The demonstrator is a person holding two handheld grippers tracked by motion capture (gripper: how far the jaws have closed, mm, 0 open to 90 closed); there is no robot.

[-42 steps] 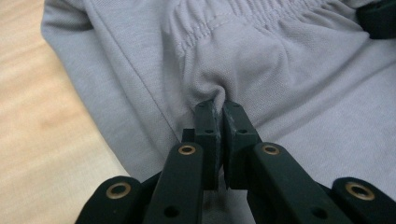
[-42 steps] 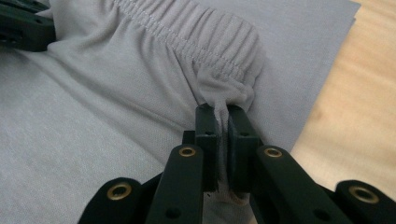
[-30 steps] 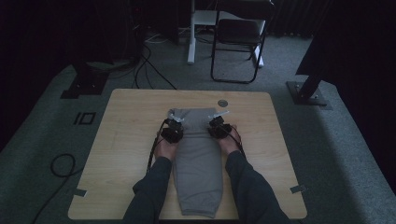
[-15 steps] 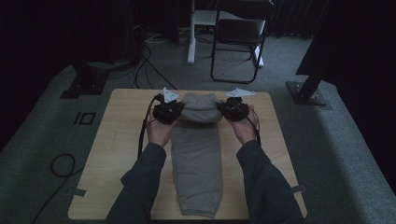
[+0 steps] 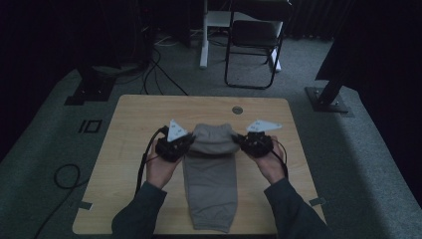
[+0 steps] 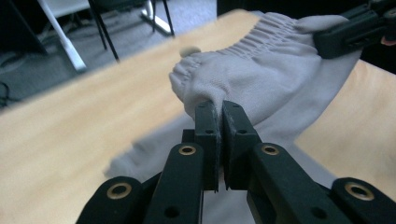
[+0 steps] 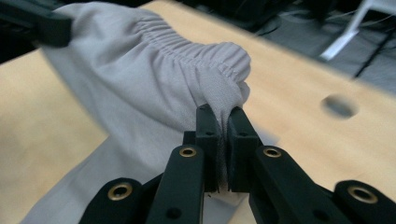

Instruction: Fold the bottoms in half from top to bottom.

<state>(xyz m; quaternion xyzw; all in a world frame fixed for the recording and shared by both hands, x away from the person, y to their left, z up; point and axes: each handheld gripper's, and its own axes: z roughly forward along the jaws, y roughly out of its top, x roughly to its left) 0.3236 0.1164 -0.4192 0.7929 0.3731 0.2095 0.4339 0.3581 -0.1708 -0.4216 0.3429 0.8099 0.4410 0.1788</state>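
Observation:
A grey pair of trousers (image 5: 209,184) lies lengthwise down the middle of the wooden table (image 5: 129,124). Its elastic waistband (image 5: 214,139) is lifted off the table at the far end. My left gripper (image 5: 180,147) is shut on the left corner of the waistband (image 6: 205,91), with cloth pinched between its jaws. My right gripper (image 5: 247,141) is shut on the right corner (image 7: 224,88) in the same way. The waistband stretches between the two grippers. The other gripper's black jaw (image 6: 350,32) shows at the far corner in the left gripper view.
A round hole (image 5: 237,110) sits in the tabletop near its far edge. A black folding chair (image 5: 254,45) and a white post (image 5: 203,35) stand on the grey floor beyond the table. Cables (image 5: 64,174) lie on the floor at the left.
Both grippers have risen and moved apart, then drawn back toward me, lifting the waistband off the table. The waistband now hangs stretched between them.

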